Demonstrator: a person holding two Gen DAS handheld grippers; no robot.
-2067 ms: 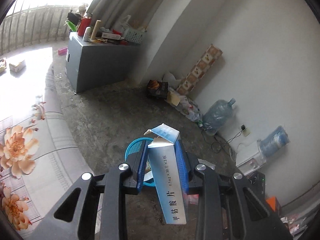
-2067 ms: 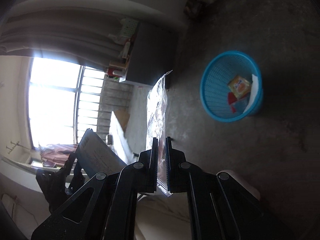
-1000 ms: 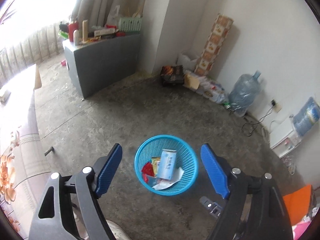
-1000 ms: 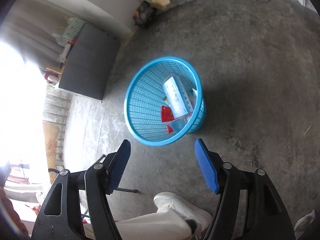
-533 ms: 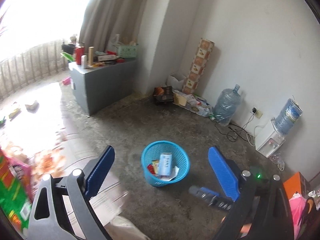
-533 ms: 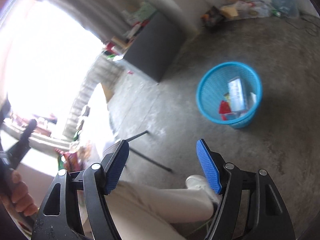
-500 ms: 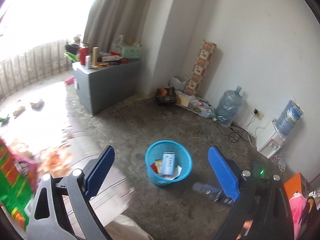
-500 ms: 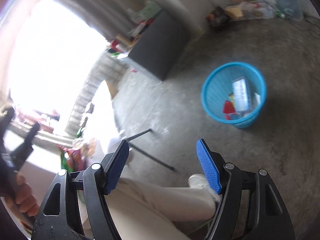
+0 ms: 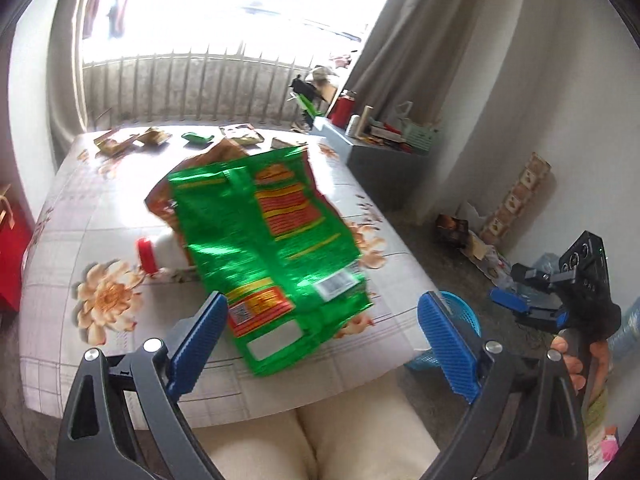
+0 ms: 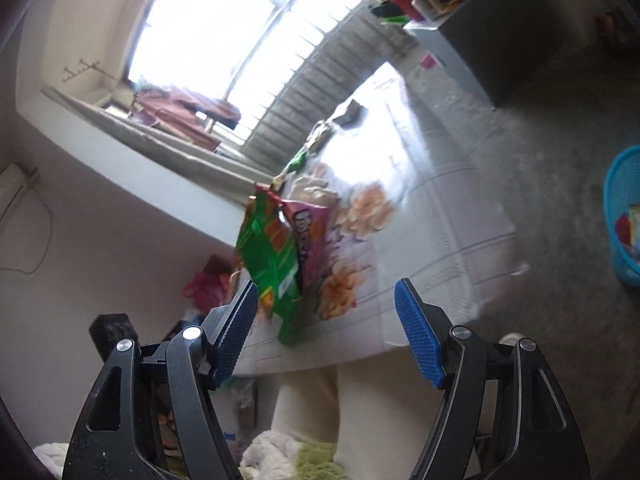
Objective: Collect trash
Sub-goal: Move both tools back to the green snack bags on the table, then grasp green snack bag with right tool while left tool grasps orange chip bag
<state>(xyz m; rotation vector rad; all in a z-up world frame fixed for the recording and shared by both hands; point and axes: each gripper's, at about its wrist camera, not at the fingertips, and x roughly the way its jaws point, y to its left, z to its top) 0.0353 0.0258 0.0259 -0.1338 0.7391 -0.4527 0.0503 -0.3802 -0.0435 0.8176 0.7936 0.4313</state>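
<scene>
The left gripper (image 9: 320,344) stands wide apart with nothing between its blue pads; its jaws have just been opening. The right gripper (image 10: 324,328) is likewise spread and empty. Just beyond the left gripper, a crinkled green snack bag (image 9: 272,256) lies on the bed (image 9: 80,240), which wears a white sheet printed with orange flowers. The bag is glossy foil, with red and yellow bands, a barcode and a blank white panel near its lower edge. It overlaps a brown-red wrapper (image 9: 168,204) and a white bottle with a red cap (image 9: 146,256). Farther off, small wrappers (image 9: 132,140) sit scattered near the bed's far end. The blue mesh basket (image 10: 624,216) stands on the concrete floor beside the bed, some trash inside.
</scene>
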